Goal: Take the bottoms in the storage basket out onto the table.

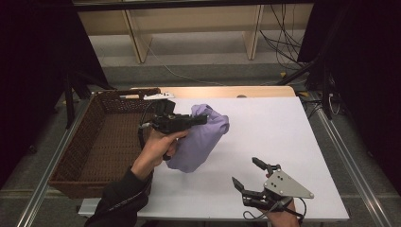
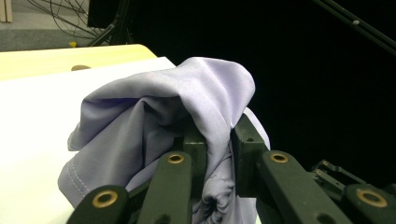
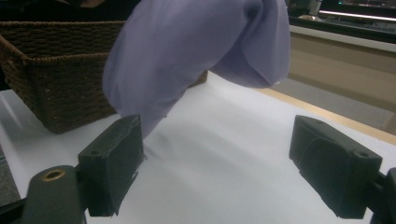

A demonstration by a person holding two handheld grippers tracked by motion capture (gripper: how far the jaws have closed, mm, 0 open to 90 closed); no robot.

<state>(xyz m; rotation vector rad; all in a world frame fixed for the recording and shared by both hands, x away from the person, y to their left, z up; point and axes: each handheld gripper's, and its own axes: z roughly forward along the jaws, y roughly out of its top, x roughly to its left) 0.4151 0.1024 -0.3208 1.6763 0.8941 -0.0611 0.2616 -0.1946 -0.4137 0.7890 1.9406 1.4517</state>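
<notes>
A lavender cloth [image 1: 201,139] hangs bunched above the white table, next to the wicker basket [image 1: 101,142]. My left gripper [image 1: 201,119] is shut on its upper fold; in the left gripper view the fabric [image 2: 163,112] is pinched between the two black jaws and drapes over them. My right gripper [image 1: 247,174] is low near the table's front edge, open, with nothing between its fingers. In the right gripper view the cloth [image 3: 187,51] hangs ahead and above the spread jaws, its lower tip near the left finger [image 3: 114,163].
The brown wicker basket [image 3: 56,70] stands on the left side of the white table [image 1: 274,137], its inside bare. A white object [image 1: 158,96] lies by the basket's far rim. Wooden table edge and cables lie beyond.
</notes>
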